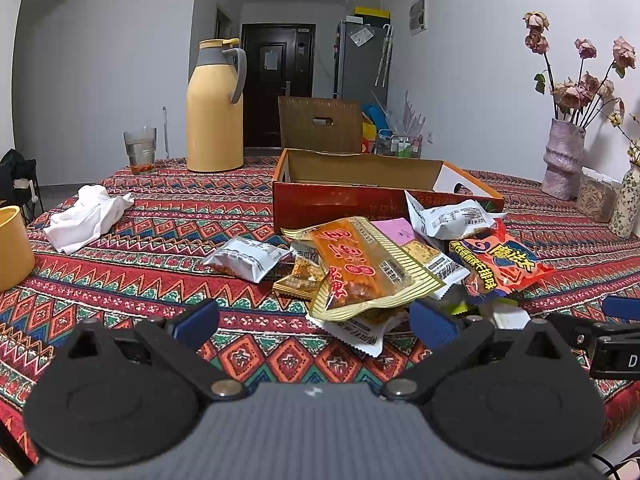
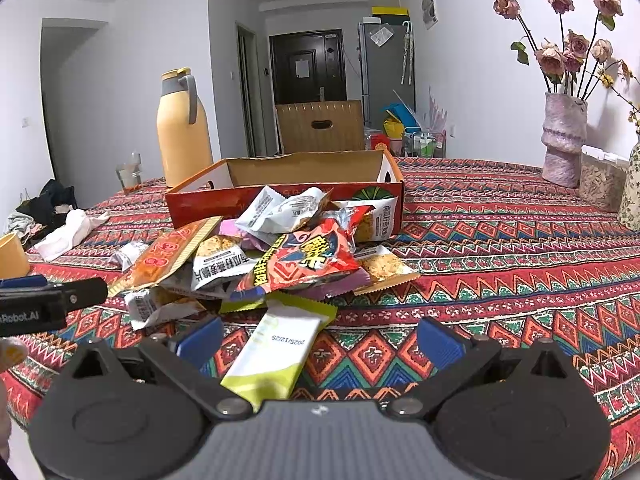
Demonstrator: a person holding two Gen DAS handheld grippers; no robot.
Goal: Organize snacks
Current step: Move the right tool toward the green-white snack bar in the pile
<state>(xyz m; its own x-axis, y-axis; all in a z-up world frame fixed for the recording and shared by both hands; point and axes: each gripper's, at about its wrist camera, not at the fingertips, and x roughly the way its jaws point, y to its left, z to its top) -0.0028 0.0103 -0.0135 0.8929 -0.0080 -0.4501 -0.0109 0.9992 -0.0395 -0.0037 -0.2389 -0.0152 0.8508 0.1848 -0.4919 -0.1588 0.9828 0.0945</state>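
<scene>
Both grippers wide open, nothing held. Snack pile [image 1: 384, 264] sits on the patterned tablecloth [image 1: 160, 248], touching the near wall of the empty red cardboard box [image 1: 344, 200].

Left gripper [image 1: 314, 320] hovers low at the pile's near edge, facing the big orange-and-gold packet [image 1: 360, 272] on top.

Right gripper [image 2: 320, 340] straddles the white-and-green bar wrapper [image 2: 276, 352], which lies apart from the heap.

I judge the bar the easiest first pick: close across its narrow width, lift clear, drop it in the box. It possibly tucks under the red packet [image 2: 308, 260]; view poor there, so I'd lift slowly.
</scene>
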